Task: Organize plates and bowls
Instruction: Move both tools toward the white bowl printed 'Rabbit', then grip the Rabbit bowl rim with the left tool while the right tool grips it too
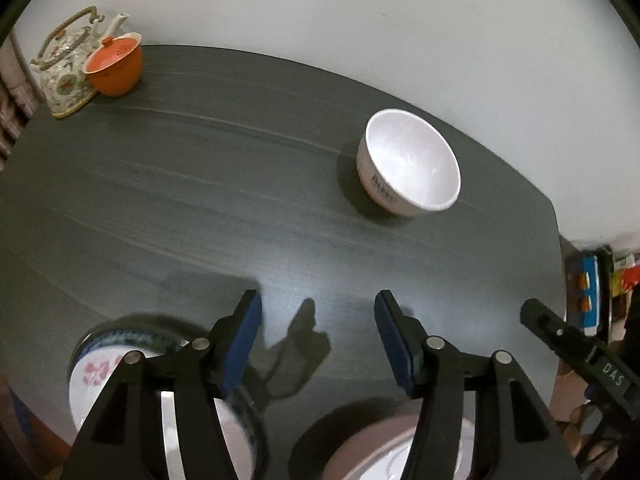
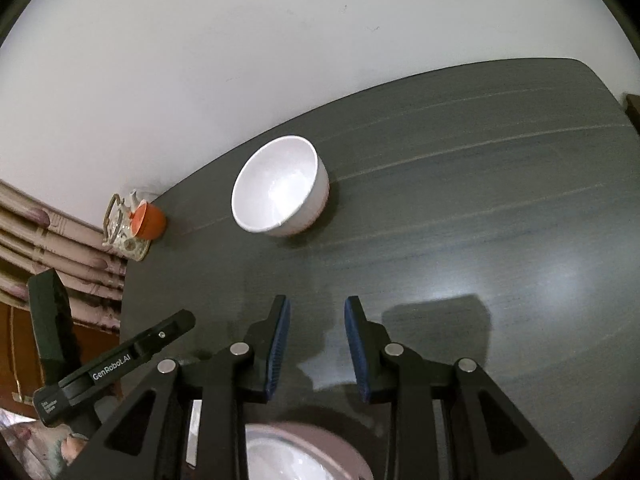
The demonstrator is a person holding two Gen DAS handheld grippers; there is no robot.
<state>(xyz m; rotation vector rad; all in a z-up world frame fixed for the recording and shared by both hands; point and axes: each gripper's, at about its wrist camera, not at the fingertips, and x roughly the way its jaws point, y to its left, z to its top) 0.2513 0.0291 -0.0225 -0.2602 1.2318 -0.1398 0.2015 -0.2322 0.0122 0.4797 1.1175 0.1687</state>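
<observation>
A white bowl (image 1: 412, 162) stands upright and alone on the dark worktop (image 1: 200, 184), the landmark of this scene, close to the worktop's far edge and a pale wall (image 1: 360, 20). Nearer the cameras than the bowl, two pieces of tableware are cut off by the frame: a pale plate (image 1: 384, 452), mostly hidden under the gripper arms, and to its left a bowl with pink flowers and a blue rim (image 1: 100, 368), blurred and half covered. The left gripper (image 1: 318, 340) hovers well short of the white bowl, its blue-padded jaws wide apart with only bare worktop between them. The right gripper (image 2: 318, 344) also holds nothing, its jaws parted more narrowly above the plate's far rim. Far left of the white bowl, at the worktop's corner, an orange lidded cup (image 1: 116, 64) sits against a patterned teapot (image 1: 66, 68). Beyond the worktop's right end, coloured clutter is too blurred to identify.
</observation>
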